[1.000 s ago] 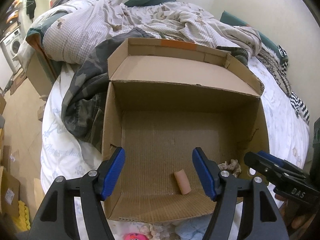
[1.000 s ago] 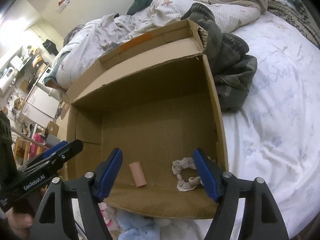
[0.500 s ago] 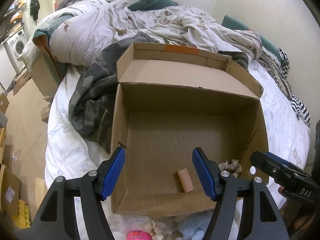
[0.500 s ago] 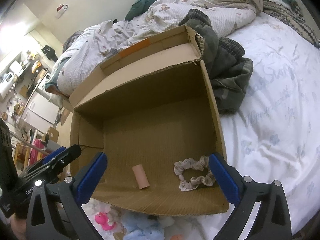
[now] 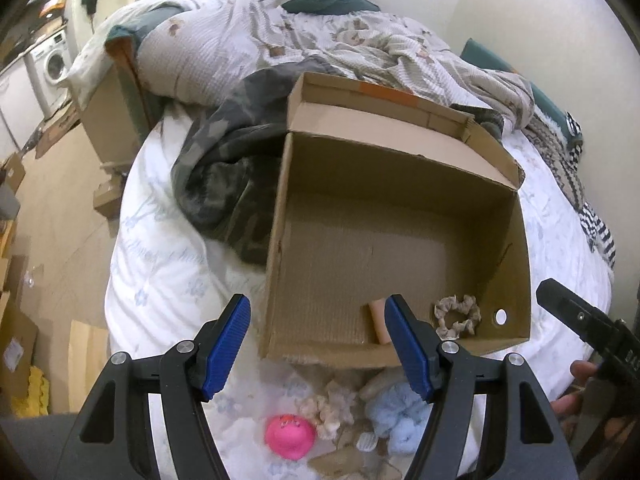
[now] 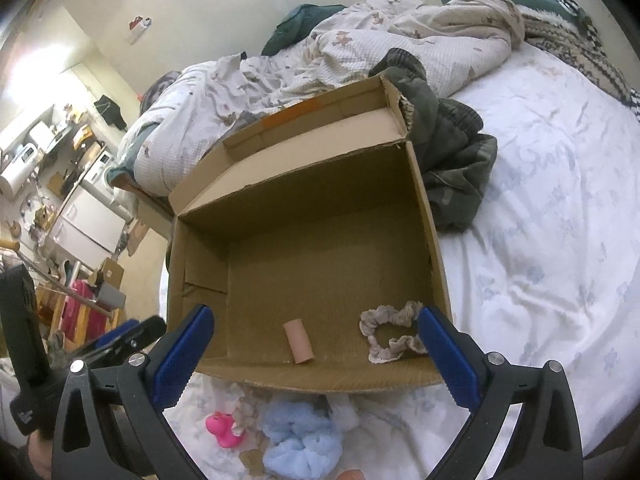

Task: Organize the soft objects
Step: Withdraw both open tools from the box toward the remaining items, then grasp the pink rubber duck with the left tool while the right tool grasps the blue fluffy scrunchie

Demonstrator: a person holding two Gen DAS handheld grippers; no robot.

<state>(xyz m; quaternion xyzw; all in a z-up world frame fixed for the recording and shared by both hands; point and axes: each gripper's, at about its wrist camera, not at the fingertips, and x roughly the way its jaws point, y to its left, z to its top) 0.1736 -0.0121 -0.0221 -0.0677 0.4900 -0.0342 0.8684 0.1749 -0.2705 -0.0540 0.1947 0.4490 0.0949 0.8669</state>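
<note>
An open cardboard box (image 5: 520,248) (image 6: 436,248) lies on the bed. Inside it near the front wall are a pink roll (image 6: 298,342) (image 5: 377,318) and a beige scrunchie (image 6: 390,334) (image 5: 456,316). In front of the box on the sheet lie a pink rubber duck (image 5: 290,436) (image 6: 222,428), a cream scrunchie (image 5: 330,408) and a light blue fluffy scrunchie (image 5: 400,416) (image 6: 300,440). My left gripper (image 5: 318,346) is open and empty above the box's front left corner. My right gripper (image 6: 316,358) is open wide and empty above the box's front wall.
A camouflage garment (image 5: 224,176) lies left of the box, a dark jacket (image 6: 452,160) right of it. A rumpled duvet (image 5: 280,48) fills the far bed. The bed edge drops to the floor at left, with cardboard boxes (image 5: 16,340) there.
Both grippers have drawn back from the box and risen. The right gripper has opened wider and left the beige scrunchie in the box. The soft items in front of the box have come into view.
</note>
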